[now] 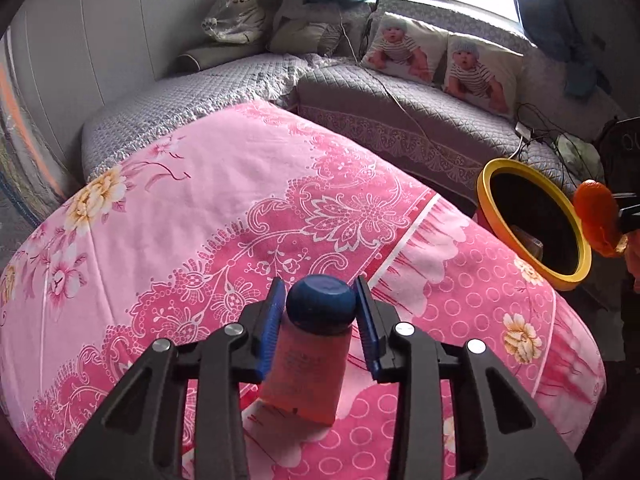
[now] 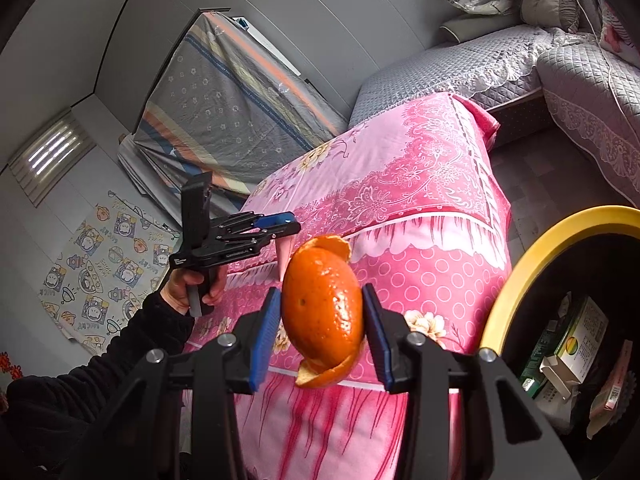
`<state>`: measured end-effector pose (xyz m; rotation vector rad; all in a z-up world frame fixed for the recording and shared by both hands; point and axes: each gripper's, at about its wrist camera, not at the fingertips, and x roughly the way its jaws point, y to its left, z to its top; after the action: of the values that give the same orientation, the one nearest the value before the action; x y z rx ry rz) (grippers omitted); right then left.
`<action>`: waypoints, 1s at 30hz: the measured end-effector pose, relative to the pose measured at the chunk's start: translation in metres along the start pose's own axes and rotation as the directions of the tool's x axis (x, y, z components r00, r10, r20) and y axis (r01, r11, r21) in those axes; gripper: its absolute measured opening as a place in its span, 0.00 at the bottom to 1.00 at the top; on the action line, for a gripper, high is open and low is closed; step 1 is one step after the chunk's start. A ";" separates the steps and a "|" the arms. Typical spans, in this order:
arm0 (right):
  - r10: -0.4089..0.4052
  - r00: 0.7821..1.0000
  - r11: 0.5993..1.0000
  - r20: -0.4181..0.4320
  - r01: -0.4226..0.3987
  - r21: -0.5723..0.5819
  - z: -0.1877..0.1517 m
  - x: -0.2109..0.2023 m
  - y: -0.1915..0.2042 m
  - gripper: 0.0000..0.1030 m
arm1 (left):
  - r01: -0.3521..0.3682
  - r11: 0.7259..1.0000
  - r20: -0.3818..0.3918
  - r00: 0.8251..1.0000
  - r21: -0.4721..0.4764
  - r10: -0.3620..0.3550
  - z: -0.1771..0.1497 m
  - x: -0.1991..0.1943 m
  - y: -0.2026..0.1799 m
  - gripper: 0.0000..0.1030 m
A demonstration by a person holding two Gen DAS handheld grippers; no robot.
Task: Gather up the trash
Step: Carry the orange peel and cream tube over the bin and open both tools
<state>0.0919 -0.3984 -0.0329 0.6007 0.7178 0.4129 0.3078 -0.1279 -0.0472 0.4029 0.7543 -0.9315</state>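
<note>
Jaws of the left gripper (image 1: 321, 304) pinch a smooth pink tube (image 1: 310, 364) with a round blue cap; the right gripper (image 2: 322, 320) clamps curled, dimpled orange peel (image 2: 322, 312) beside the yellow-rimmed bin (image 2: 532, 268).

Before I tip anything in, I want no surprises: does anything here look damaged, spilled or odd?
Nothing spilled. The orange peel in the right gripper is torn and curled, as peel is. The pink tube in the left gripper looks intact.

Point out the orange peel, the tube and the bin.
orange peel (image 2: 322, 312), right wrist view, middle of its skin
tube (image 1: 308, 368), left wrist view, pink body below the blue cap
bin (image 1: 486, 184), left wrist view, yellow rim
</note>
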 end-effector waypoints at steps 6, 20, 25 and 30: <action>0.070 0.996 0.998 -0.058 -0.070 -0.006 -0.006 0.022 0.018 0.38 | -0.111 0.982 0.176 0.975 -0.153 0.138 -0.020 -0.078 -0.029 0.30; 0.011 0.998 1.000 0.057 -0.009 -0.030 -0.004 -0.016 0.040 0.38 | -0.146 0.952 0.362 0.901 -0.269 0.240 -0.024 -0.155 -0.121 0.30; -0.042 0.988 0.999 0.150 0.045 -0.015 -0.003 -0.054 0.027 0.37 | -0.140 0.966 0.384 0.898 -0.217 0.216 -0.003 -0.155 -0.154 0.30; -0.121 0.965 0.993 0.235 0.117 0.030 -0.005 -0.092 0.003 0.38 | -0.113 0.982 0.398 0.902 -0.154 0.166 0.017 -0.147 -0.188 0.30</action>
<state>0.0248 -0.4443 0.0105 0.6065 0.5259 0.2197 0.1027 -0.1584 0.0726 0.1360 0.3896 -0.7913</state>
